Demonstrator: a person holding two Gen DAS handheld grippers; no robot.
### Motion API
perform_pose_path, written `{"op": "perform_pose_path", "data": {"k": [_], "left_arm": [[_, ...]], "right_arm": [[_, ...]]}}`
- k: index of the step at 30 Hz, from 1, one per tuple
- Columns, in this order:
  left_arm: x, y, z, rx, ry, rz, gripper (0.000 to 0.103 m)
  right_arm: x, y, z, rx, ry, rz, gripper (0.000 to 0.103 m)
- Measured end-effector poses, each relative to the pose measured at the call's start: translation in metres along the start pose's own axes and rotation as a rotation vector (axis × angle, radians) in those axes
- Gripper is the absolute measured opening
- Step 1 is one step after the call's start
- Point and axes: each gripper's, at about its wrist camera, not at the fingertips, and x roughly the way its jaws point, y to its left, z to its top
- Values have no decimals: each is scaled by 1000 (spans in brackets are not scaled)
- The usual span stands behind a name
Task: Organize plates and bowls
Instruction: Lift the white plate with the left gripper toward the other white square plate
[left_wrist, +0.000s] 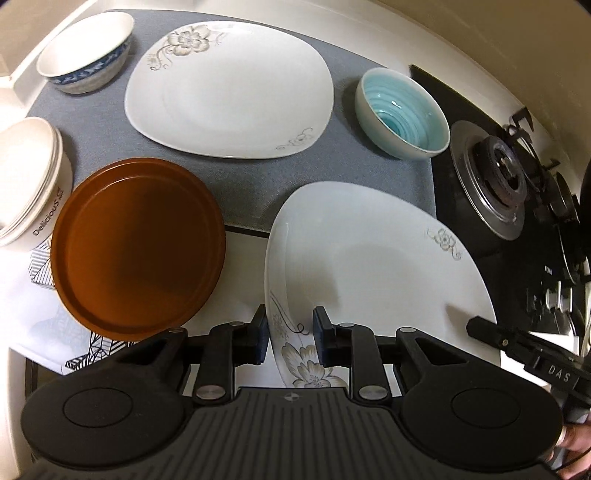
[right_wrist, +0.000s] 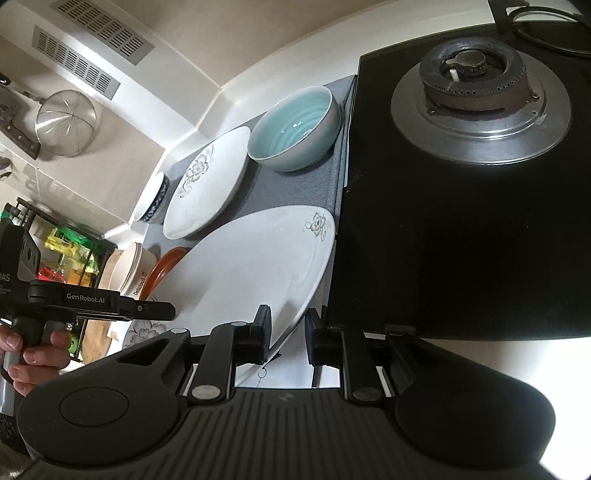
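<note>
We hold both grippers on one white square plate (left_wrist: 369, 258), lifted and tilted beside the black gas hob (right_wrist: 461, 221). The left gripper (left_wrist: 290, 338) points steeply down, its jaws narrowed onto the plate's flowered near rim; the right gripper (right_wrist: 288, 334) angles less steeply, its jaws pinching the plate's edge nearest the hob. In the right wrist view a hand (right_wrist: 29, 354) grips the left tool's handle.

The held plate is glossy white with grey flower sprays at two corners. A second, matching plate (left_wrist: 229, 88) lies flat on the grey mat (left_wrist: 258, 192), farther from the hob. A brown round plate (left_wrist: 136, 247) sits farther still from the hob than the held one, partly on a patterned cloth (left_wrist: 33, 295). Close to the hob's edge stands a blue-glazed bowl (left_wrist: 402, 114); a blue-patterned white bowl (left_wrist: 86, 51) stands at the mat's far corner, and stacked paper bowls (left_wrist: 29, 181) are beside the brown plate.

Only the right wrist view shows the hob's burner ring (right_wrist: 476, 88) from above, a hanging wire strainer (right_wrist: 66, 122) and a rack (right_wrist: 66, 258) of packets.
</note>
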Motion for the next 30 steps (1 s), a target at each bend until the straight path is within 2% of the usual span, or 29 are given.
{"op": "perform_pose_path", "data": {"k": [9,16,26,30], "left_arm": [[-25,9,-12,-72,-41,36,26],[-41,31,-7,-138,-80,14,26],[-56,89,32,-171,-132,-60,26],[-50,113,59,-149,-118,-86,26]], "right_arm": [[-1,16,12,-66,18,45,21],[11,40,28,-113,29,60,21],[51,88,54,-134,22,16,22],[73,108,67,-109,-3,-15,22]]}}
